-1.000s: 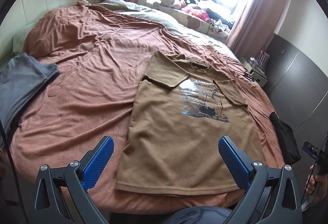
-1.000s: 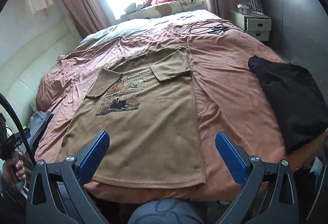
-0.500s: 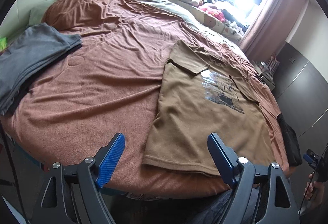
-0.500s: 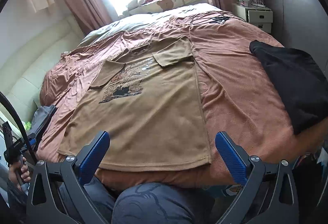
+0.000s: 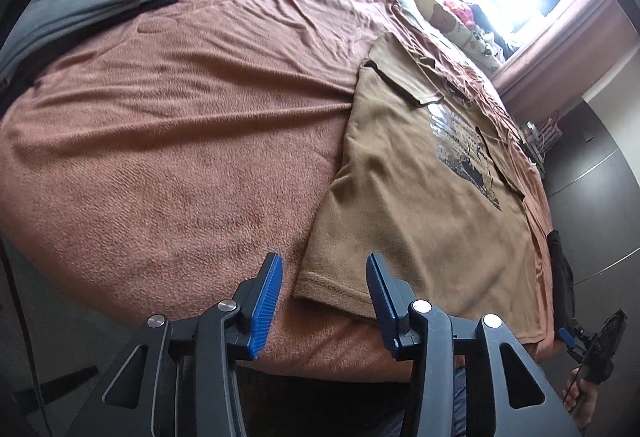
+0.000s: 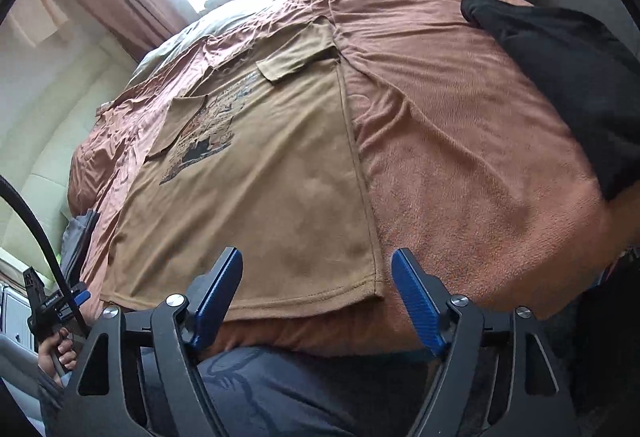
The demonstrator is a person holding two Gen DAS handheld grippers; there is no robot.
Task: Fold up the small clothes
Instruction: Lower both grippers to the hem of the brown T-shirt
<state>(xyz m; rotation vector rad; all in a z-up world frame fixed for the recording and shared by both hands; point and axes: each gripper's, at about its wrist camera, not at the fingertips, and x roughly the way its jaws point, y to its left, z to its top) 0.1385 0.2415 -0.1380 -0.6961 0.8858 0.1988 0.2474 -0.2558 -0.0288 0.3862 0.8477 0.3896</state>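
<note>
**Both grippers closing in on the hem corners of the shirt**

Spread flat on the rust-brown terry bed cover: a tan short-sleeved T-shirt with a dark chest print, sleeves already turned inward, hem along the near edge of the bed. In the left wrist view, left gripper low in centre frame, jaws closing around the hem's left corner, blue pads not yet pressing cloth. In the right wrist view, right gripper likewise at bottom centre, jaws closing, hem's right corner between them but untouched.

Likely trouble from here: pinching the bed cover along with the hem, since shirt and cover lie touching; catching only the top layer; uneven grips skewing the fold. Folded grey garment at upper left and black cloth at upper right, both well apart from the shirt.
</note>
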